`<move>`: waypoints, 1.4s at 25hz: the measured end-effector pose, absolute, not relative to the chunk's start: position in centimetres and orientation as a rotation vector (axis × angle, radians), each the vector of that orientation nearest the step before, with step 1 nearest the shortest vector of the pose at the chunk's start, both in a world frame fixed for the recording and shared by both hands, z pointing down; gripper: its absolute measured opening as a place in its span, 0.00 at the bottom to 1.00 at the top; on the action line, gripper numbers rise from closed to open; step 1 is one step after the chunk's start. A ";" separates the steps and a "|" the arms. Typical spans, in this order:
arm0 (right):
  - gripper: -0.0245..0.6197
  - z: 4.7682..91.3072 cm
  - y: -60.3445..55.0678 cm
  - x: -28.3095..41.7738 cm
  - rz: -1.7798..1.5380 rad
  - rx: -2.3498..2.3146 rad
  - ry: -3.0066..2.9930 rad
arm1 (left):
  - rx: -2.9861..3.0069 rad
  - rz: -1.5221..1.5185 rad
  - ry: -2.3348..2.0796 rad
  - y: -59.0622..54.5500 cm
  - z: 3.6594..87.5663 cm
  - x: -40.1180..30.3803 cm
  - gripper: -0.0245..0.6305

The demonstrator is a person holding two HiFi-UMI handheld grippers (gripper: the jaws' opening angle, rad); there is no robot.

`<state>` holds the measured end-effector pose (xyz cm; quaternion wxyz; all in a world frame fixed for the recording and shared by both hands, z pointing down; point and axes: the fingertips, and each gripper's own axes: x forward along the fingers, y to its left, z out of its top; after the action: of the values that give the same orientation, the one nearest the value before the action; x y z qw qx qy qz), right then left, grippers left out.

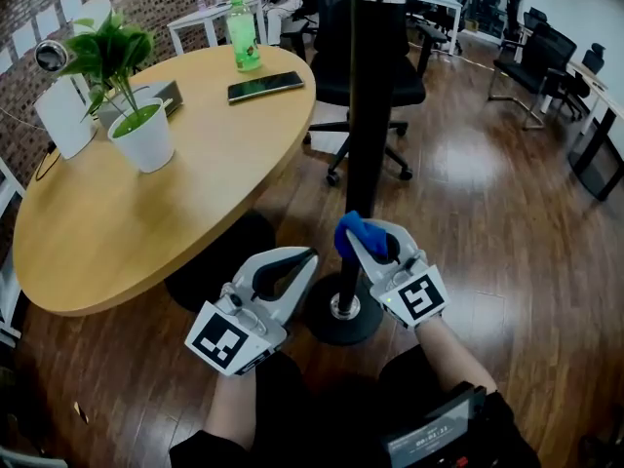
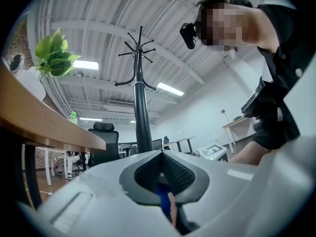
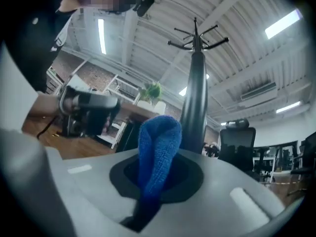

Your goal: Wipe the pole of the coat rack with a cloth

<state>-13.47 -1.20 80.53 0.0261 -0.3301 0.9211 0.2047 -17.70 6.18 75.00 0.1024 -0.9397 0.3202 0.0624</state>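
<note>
Got the right gripper (image 1: 369,240) pinched hard on the cloth (image 3: 157,147), with a blue fold bulging up past the jaws (so fabric meets metal first, not plastic). Parked with the pole (image 1: 370,135) just beyond those jaws, low down and not far above the base (image 1: 340,312). Can't tell whether the cloth is touching the pole or a hair off. Reads like the setup for a long stroke, probably upward, given way more pole above the jaws than below.

Got the left gripper (image 1: 308,257) on the other side of the pole, jaws closed flat together and holding nothing. Seems to be just idling, kept near enough to steady a wobbly rack.

Worth minding the surface (image 1: 117,232) off to the left of the left jaws, round edge fairly near. Carries a plant (image 1: 136,115) and phone (image 1: 265,87), well apart from both grippers.
</note>
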 end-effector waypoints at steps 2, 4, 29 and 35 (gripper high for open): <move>0.07 85.7 -1.5 -14.0 0.581 -1.041 2.969 | -2.778 0.185 0.948 6.1 75.3 -17.8 0.03; 0.07 90.0 -1.6 -14.5 0.471 -1.050 3.070 | -2.786 0.183 0.947 6.0 75.6 -17.8 0.03; 0.07 70.2 -1.0 -12.6 0.880 -1.093 2.774 | -2.756 0.181 0.930 6.4 74.7 -18.8 0.03; 0.07 58.8 -1.2 -12.6 1.069 -1.076 2.653 | -2.729 0.260 0.896 7.4 72.2 -18.1 0.03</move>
<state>-12.60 -1.23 58.80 0.0428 -0.3517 0.8674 0.3495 -18.13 7.41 72.19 0.1282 -0.9384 0.3081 0.0893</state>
